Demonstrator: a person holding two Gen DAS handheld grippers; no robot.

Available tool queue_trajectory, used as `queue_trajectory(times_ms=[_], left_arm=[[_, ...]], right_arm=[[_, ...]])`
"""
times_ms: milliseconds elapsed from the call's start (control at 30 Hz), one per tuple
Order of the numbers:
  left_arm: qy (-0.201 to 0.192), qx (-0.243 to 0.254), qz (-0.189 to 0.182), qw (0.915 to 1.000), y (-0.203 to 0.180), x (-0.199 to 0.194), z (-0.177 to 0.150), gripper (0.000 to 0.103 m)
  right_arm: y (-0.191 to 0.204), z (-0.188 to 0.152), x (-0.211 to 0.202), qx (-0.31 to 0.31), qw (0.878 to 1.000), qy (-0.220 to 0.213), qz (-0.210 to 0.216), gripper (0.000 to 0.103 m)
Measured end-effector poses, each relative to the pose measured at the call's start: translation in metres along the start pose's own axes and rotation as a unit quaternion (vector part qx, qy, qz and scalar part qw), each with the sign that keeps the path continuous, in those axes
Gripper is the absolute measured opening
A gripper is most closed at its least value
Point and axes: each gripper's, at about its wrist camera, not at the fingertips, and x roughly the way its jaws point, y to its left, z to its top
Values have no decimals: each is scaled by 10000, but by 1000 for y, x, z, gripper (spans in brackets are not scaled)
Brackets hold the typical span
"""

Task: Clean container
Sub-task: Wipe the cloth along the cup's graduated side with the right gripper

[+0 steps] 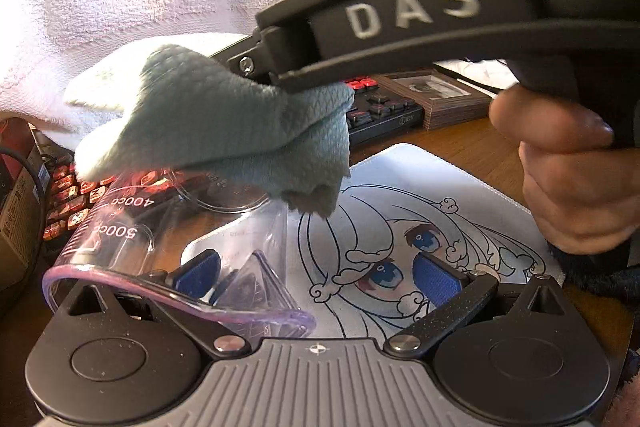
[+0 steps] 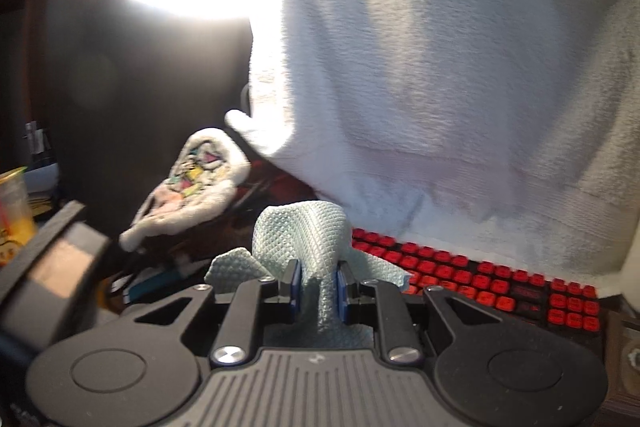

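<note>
A clear plastic measuring cup (image 1: pixel 168 247), marked 400cc and 500cc in white and faintly purple along its rim, is seen lying on its side in front of the left tongs (image 1: pixel 316 277). One blue pad (image 1: pixel 200 273) sits inside its mouth while the other stands well apart, so the jaws are wide and nothing is clamped. A pale green waffle-textured cloth (image 1: pixel 224 131) is pinched firmly in the nearly closed right tongs (image 2: pixel 318 287) and rests against the cup's upper wall. A mouse mat (image 1: pixel 420 195) with a cartoon drawing is spread on the wooden worktop (image 1: pixel 460 137) beneath, beside a red-keyed keyboard (image 2: pixel 500 283).
</note>
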Motion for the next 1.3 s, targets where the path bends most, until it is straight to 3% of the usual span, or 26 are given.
queue_trajectory(times_ms=[100,367,667,1000,1300], left_arm=[[-1,1,1,10000,0,0,0,103],[0,-1,0,10000,0,-1,0,103],[-1,0,1,10000,0,-1,1,103],[-2,-1,1,10000,1,1,0,103],[-3,0,2,10000,0,1,0,103]], right_arm=[[-4,2,2,83,9999,42,-124,17],[9,4,-6,-33,10000,63,59,17],[4,9,7,-93,9988,174,-439,17],[14,6,-4,-155,9995,165,-213,17],[9,10,9,-190,9982,209,-528,17]])
